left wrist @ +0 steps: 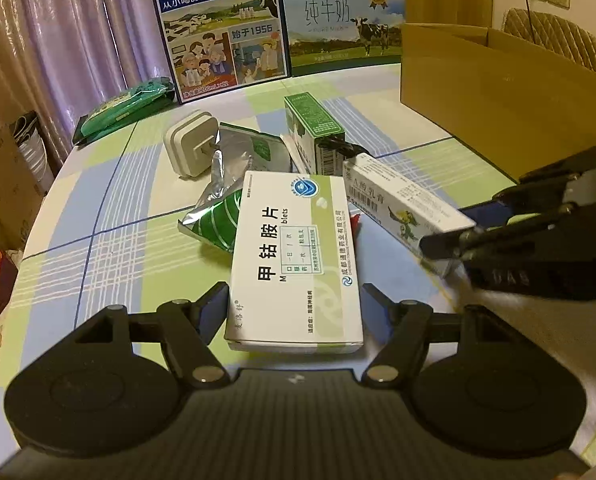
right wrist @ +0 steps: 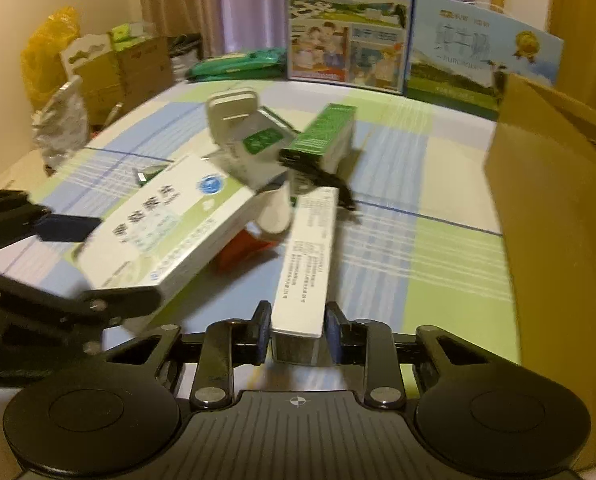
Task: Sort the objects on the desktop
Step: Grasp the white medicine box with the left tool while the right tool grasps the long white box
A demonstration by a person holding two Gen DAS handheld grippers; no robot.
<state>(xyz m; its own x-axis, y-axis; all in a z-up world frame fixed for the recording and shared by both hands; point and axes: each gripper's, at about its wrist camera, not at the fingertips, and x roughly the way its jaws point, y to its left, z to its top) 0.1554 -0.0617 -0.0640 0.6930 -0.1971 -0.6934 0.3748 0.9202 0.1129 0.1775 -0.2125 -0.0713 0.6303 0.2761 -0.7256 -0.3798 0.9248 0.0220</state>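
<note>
A white and green tablet box [left wrist: 294,256] sits between my left gripper's fingers [left wrist: 296,300], which are shut on its two long sides. In the right wrist view this box [right wrist: 166,232] is tilted, its near end raised off the cloth in the left gripper [right wrist: 102,264]. My right gripper [right wrist: 298,328] is shut on the end of a long white ointment box [right wrist: 308,256]. From the left wrist view the ointment box [left wrist: 402,204] points away from the right gripper [left wrist: 458,228]. Both boxes lean on the pile.
Behind the boxes lie a white charger [left wrist: 190,148], a foil pouch [left wrist: 238,160], a green carton [left wrist: 314,128], a black cable [left wrist: 340,146] and something red [right wrist: 250,248]. An open cardboard box [left wrist: 498,100] stands right; two milk cartons [left wrist: 218,28] and a green packet [left wrist: 126,108] are at the back.
</note>
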